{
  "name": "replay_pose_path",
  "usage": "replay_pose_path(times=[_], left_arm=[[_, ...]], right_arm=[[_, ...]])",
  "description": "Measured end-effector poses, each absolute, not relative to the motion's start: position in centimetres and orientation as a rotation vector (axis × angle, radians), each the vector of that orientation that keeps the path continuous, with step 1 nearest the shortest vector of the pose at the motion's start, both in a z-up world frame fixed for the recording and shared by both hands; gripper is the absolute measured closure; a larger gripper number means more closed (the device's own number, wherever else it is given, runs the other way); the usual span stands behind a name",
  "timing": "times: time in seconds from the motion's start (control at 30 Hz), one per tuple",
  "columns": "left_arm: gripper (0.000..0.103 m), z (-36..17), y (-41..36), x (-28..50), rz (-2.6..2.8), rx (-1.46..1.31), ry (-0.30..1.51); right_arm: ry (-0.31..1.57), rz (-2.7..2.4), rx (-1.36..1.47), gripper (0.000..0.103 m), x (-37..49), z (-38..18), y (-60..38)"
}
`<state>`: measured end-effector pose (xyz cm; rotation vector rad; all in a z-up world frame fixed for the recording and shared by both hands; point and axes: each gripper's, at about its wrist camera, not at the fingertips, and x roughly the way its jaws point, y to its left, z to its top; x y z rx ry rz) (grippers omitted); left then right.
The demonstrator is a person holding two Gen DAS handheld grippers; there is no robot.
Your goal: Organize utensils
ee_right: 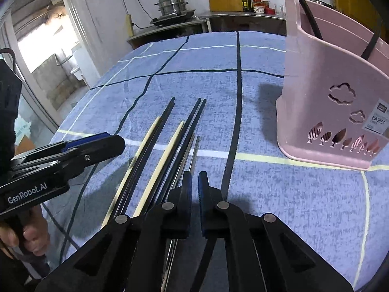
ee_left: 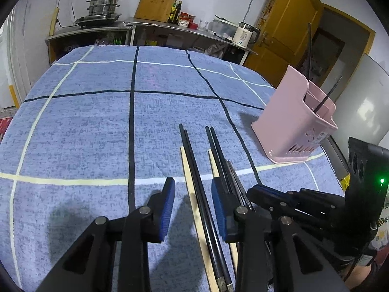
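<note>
Left gripper (ee_left: pixel 193 209) was wide open astride a black chopstick pair (ee_left: pixel 194 170) near the table's (ee_left: pixel 85 126) front edge; right gripper (ee_right: pixel 194 189) was narrowed around a metal chopstick (ee_right: pixel 194 153), though contact wasn't clear. Looked like the pick-up step, so next move needed a firm pinch and lift. Farther right, the pink basket (ee_right: pixel 316 102) already held two black chopsticks (ee_right: pixel 308 12).

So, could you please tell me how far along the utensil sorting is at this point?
Done: two black chopsticks already stand in the pink basket.

In hand: the right tongs sit nearly closed around a metal chopstick; the left tongs are open over a black pair.

Left: the black, cream and metal chopsticks lying on the blue cloth.
</note>
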<state>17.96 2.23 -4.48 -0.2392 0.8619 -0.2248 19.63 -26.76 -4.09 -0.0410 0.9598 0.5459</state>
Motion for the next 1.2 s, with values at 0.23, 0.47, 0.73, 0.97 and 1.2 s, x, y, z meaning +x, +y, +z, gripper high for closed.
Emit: replay_pose_path(times=[0.23, 0.47, 0.73, 0.97, 1.2], left_arm=[[0.07, -4.4, 2.1, 18.1, -0.232, -0.248, 0.861], [0.07, -4.4, 1.7, 18.5, -0.251, -0.251, 0.871], [0.077, -5.0, -0.4, 21.1, -0.268, -0.218, 0.894], [0.085, -5.8, -2.1, 24.7, -0.253, -0.159, 0.927], [0.085, -6.5, -3.4, 25.5, -0.222, -0.041, 0.935]], right_arm=[[0.983, 0.557, -0.051, 0.096, 20.1, -4.6, -25.9], [0.974, 0.551, -0.076, 0.096, 20.1, -4.9, -25.8], [0.974, 0.496, -0.033, 0.097, 19.5, -5.0, -28.9], [0.976, 0.499, -0.019, 0.097, 19.2, -5.1, -29.7], [0.972, 0.494, -0.009, 0.098, 18.9, -5.2, -30.8]])
